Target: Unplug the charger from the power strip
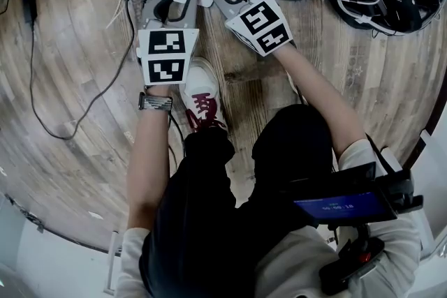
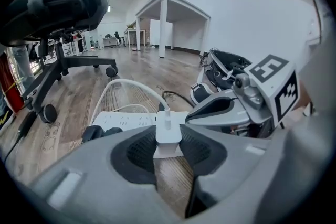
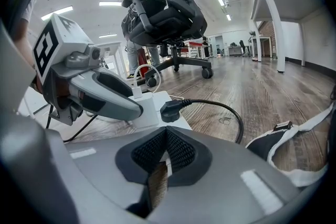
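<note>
Charger (image 2: 168, 134): standing white and upright on the strip (image 2: 123, 121), apparently still seated in its socket, with its cable (image 2: 131, 85) arching away from the top.
Left gripper (image 1: 170, 5): clamping the charger, with one pad pressing on each side face.
Right gripper (image 3: 166, 136): jaws lying together with nothing held, sitting at the strip's end near the black plug (image 3: 170, 110). Whether it is pressing on the strip cannot be told.
Step in hand: judged to be the pull, since the grip is made and the charger is not yet out.
Pull line: should be running straight out of the socket, square to the strip's face. Rocking sideways is risking bent prongs or a slipping grip.
Bracing: the strip is lying loose on the floor (image 2: 79, 97). It is likely to be lifting with the charger unless the right gripper is bearing down on it.
Neighbours: two dark plugs (image 2: 100, 132) are sitting near the charger on its left, and the jaws should be keeping clear of them.
Cable: should be trailing freely and not snagging on either gripper.
</note>
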`<state>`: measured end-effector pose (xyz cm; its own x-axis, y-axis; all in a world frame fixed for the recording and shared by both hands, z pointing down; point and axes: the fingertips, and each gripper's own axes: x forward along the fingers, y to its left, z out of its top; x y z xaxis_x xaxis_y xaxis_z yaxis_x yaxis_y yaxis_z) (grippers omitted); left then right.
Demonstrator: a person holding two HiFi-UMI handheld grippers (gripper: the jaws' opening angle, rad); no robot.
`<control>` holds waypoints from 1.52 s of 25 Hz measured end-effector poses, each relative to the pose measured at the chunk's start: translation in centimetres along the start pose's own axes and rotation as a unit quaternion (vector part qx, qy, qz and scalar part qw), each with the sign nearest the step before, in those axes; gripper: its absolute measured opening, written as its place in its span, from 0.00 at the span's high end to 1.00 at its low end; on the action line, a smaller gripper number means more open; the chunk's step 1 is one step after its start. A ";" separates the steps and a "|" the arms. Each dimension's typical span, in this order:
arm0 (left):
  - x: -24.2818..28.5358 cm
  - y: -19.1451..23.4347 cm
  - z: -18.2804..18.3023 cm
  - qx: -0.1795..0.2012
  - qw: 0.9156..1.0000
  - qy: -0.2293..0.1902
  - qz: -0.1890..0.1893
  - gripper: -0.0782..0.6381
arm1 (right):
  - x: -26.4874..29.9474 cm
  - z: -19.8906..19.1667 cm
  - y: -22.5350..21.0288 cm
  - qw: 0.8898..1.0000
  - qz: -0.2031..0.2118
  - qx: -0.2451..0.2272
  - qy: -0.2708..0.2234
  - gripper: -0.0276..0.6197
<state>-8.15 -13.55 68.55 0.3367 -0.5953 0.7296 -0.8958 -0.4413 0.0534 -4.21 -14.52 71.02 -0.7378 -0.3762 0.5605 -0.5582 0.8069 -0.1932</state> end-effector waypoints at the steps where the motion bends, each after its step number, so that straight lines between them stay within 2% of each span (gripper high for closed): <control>1: 0.0 0.0 0.0 0.000 1.000 0.000 0.000 0.70 | 0.0 0.0 0.0 1.000 0.000 0.000 0.000 0.96; 5: 0.0 0.0 -0.1 -0.013 1.000 0.000 -0.005 0.70 | 0.0 0.0 0.0 1.000 0.001 -0.001 0.001 0.96; 9: -0.1 0.5 0.1 -0.074 0.997 -0.007 -0.026 0.70 | 0.1 0.1 0.0 1.000 0.001 -0.003 0.000 0.96; 11: -0.2 0.5 0.2 -0.086 0.996 -0.010 -0.031 0.69 | 0.0 0.0 0.1 1.000 0.001 -0.003 0.000 0.96; 13: -0.1 0.5 0.2 -0.078 0.997 -0.010 -0.028 0.69 | 0.0 0.0 0.0 1.000 0.001 -0.003 0.000 0.96; 17: -0.2 0.3 0.4 -0.023 1.000 -0.005 -0.009 0.70 | 0.1 0.0 0.1 1.000 0.002 -0.003 0.001 0.96; 22: -0.7 0.1 1.5 0.015 1.000 -0.013 0.002 0.70 | 0.1 0.1 0.0 1.000 0.001 -0.002 -0.002 0.96; 30: -1.0 0.5 0.8 -0.028 1.000 -0.014 0.000 0.70 | 0.0 0.0 -0.1 1.000 0.000 0.001 0.001 0.96; 38: -1.9 1.6 0.9 -0.080 0.996 -0.046 0.005 0.70 | 0.0 0.0 0.0 1.000 -0.001 0.002 -0.002 0.96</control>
<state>-9.93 -13.68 66.61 0.3465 -0.6611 0.6655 -0.9314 -0.3271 0.1599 -4.18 -14.56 71.03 -0.7378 -0.3796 0.5582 -0.5611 0.8045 -0.1946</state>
